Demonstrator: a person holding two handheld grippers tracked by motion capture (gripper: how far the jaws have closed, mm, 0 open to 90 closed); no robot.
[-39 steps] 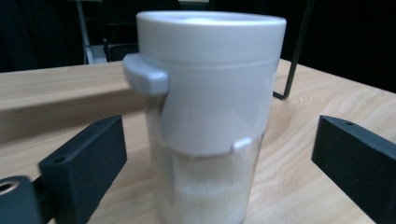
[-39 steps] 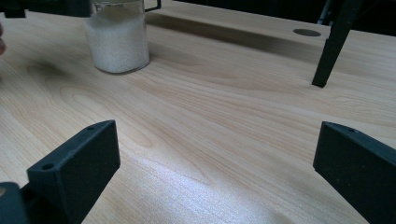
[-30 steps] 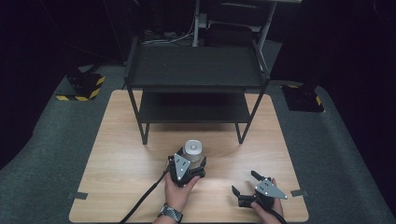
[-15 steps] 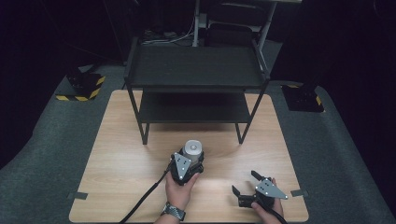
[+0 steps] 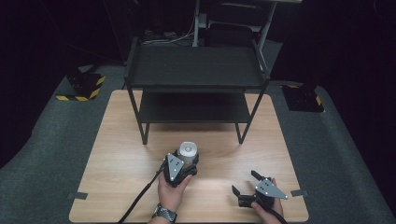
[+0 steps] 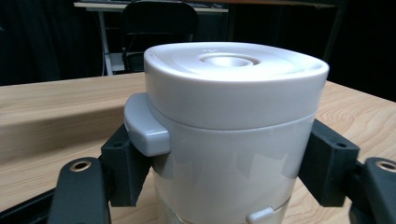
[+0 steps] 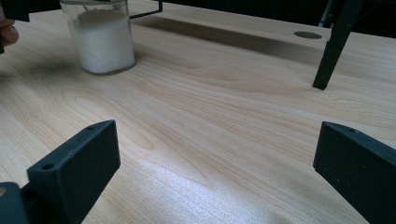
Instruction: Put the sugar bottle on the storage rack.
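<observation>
A: Jaws first. From the high view, the left gripper (image 5: 180, 167) has its jaws set either side of the jar (image 5: 188, 152), and the right gripper (image 5: 254, 189) sits with jaws spread wide on nothing.

B: Where's that jar on the tabletop (image 5: 116, 154)?

A: Near the middle, just in front of the black shelf rack (image 5: 194, 88) and clear of its legs. It stands upright, long axis vertical, white lid (image 5: 188, 149) facing straight up at the camera. It lies directly ahead of the left hand (image 5: 172, 192); the right hand (image 5: 266, 207) is well off toward the near right corner. Left is plainly the nearer one.

B: Left gripper view now.

A: The jar (image 6: 229, 154) is right up between the jaws, one black pad on each flank just under the lid (image 6: 233, 79). A grey latch tab (image 6: 144, 126) juts out on one side above the pad. Both pads look pressed to the wall, so I call that a grip, though I'd say it's a judgement.

B: And the right gripper view?

A: Jaws far apart, bare wood between them. The jar (image 7: 102, 42) stands well ahead and off to one side, clear glass with white grains inside, base flat on the tabletop (image 7: 224, 135). A rack leg (image 7: 334, 44) stands on the other side.

B: So any lift goes straight up the jar's axis?

A: That's my read, with the left doing it.
</observation>
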